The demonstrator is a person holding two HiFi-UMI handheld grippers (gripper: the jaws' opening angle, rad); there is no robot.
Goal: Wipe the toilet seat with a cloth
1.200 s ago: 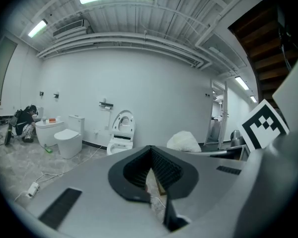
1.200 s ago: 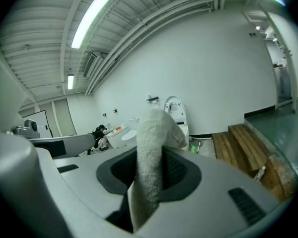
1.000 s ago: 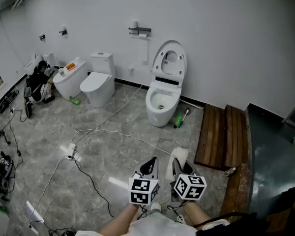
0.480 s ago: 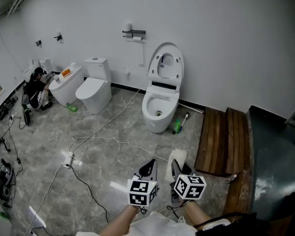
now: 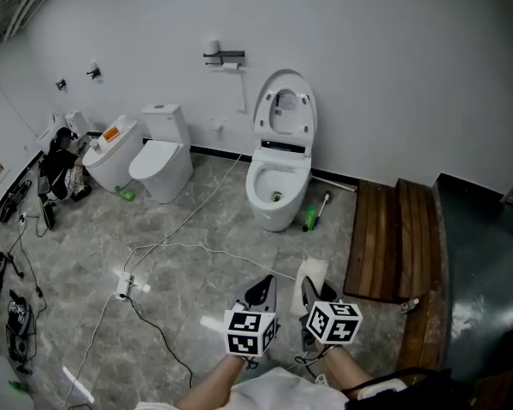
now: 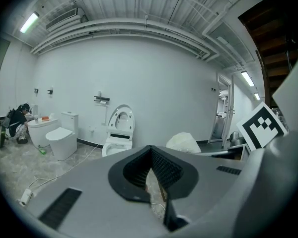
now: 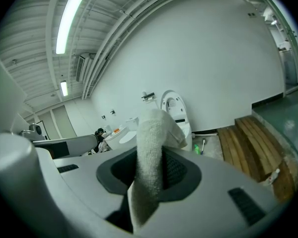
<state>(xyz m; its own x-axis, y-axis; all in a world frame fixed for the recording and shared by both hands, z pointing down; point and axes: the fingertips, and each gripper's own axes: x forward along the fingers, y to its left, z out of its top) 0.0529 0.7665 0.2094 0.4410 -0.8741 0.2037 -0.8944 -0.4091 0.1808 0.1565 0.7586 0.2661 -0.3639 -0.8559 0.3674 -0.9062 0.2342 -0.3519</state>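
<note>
Both hand-held grippers have come a bit closer to the white toilet (image 5: 278, 190) since a second ago.

Head view: the left hand-held gripper (image 5: 261, 289) and the right hand-held gripper (image 5: 310, 290) sit low, side by side. The toilet seat (image 5: 284, 114) stands lifted up, well apart from them.

Left gripper view: the jaws are clenched with nothing between them.

Right gripper view: the jaws squeeze a white cloth (image 7: 151, 148), which sticks up.
</note>
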